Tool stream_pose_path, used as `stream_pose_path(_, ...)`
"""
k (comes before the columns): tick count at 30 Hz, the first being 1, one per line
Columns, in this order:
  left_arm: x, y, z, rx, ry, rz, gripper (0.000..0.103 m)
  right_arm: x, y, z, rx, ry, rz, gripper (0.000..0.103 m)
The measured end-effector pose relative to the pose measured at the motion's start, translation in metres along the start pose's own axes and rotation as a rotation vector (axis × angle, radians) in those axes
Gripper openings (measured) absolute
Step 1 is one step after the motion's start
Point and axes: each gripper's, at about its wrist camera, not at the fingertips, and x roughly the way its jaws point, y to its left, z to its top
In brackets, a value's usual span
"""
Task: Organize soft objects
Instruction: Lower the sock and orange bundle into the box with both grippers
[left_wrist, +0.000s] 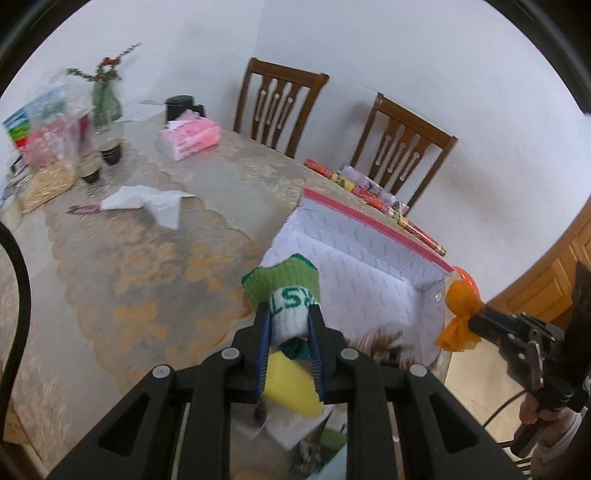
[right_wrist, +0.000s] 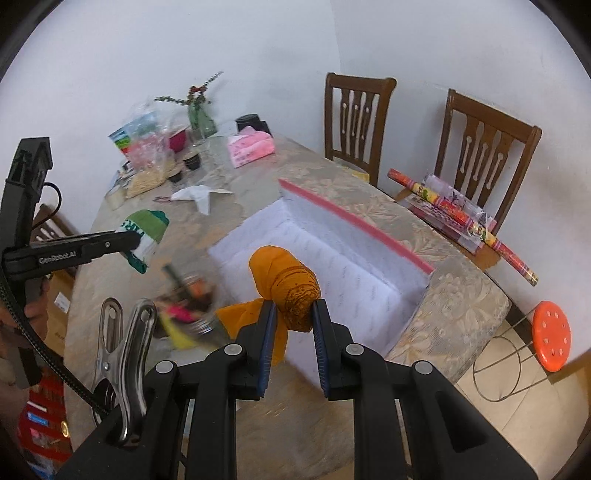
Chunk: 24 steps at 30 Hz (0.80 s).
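My left gripper (left_wrist: 290, 314) is shut on a rolled green and white sock (left_wrist: 284, 291) and holds it in the air beside the near left edge of a white fabric box with a pink rim (left_wrist: 369, 251). The sock also shows in the right wrist view (right_wrist: 144, 236), held by the left gripper (right_wrist: 135, 242). My right gripper (right_wrist: 293, 310) is shut on a knotted orange cloth bundle (right_wrist: 288, 288) above the box's (right_wrist: 332, 258) near edge. In the left wrist view the bundle (left_wrist: 460, 306) and right gripper (left_wrist: 471, 319) hang at the box's right corner.
Below the grippers lie a yellow sponge (left_wrist: 291, 391) and mixed small items (right_wrist: 188, 310). A pink tissue pack (left_wrist: 190, 138), cups (left_wrist: 110, 151), white paper (left_wrist: 144, 199) and wrapping rolls (right_wrist: 461, 218) are on the table. Two chairs (left_wrist: 280, 107) and an orange stool (right_wrist: 552, 339) stand nearby.
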Motion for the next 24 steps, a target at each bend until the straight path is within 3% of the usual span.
stream_pose_path(13, 0.108, -0.033, 0.033, 0.094, 0.143, -0.022, 0.02, 0.082, -0.046, 0.006, -0.021, 0.128, 0.004, 0.021)
stream_pose_path(24, 0.156, -0.043, 0.052, 0.164, 0.24, -0.051, 0.02, 0.114, -0.062, 0.007, -0.046, 0.183, 0.011, 0.021)
